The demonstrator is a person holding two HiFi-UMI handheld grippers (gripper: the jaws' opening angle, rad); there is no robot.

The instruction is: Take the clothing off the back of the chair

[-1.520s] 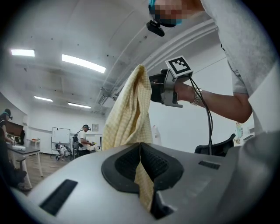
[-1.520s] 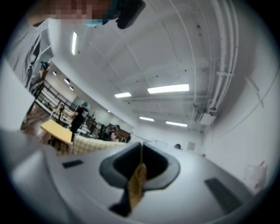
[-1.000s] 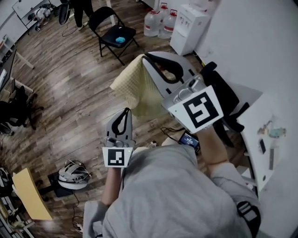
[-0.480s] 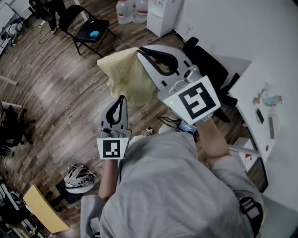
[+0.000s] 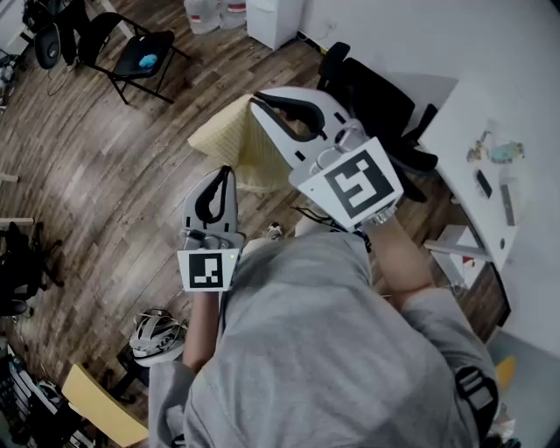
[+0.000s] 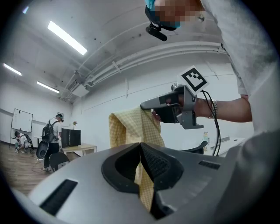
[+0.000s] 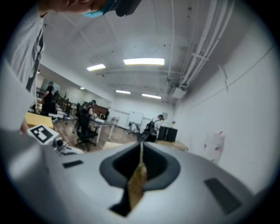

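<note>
Fingers (image 6: 164,162) of left gripper (image 6: 140,145) were clenched on a lower fold of the pale yellow checked cloth garment (image 6: 131,124). The fabric ran down through the slit between the pads. Right gripper (image 7: 141,145) sat higher and further out, and its fingers (image 7: 162,165) were also pinched tight on a thin edge of the same garment.

In the head view, the person in a grey sweatshirt (image 5: 324,350) was nearest. A white-and-black helmet-like object (image 5: 157,332) and a flat yellow board (image 5: 101,407) lay on the floor at near left. Both grippers reached out in front, the left one lower and nearer.

The garment hung in the air between the two grips, over the brown wood-plank floor (image 5: 114,175). It was off the chair back, just left of the black office chair (image 5: 376,96). A white table (image 5: 464,122) with a few small items stood at right.

At far left was a black folding chair (image 5: 131,57) with a small blue object (image 5: 147,61) on its seat. Clear water jugs (image 5: 206,10) stood at far centre.
</note>
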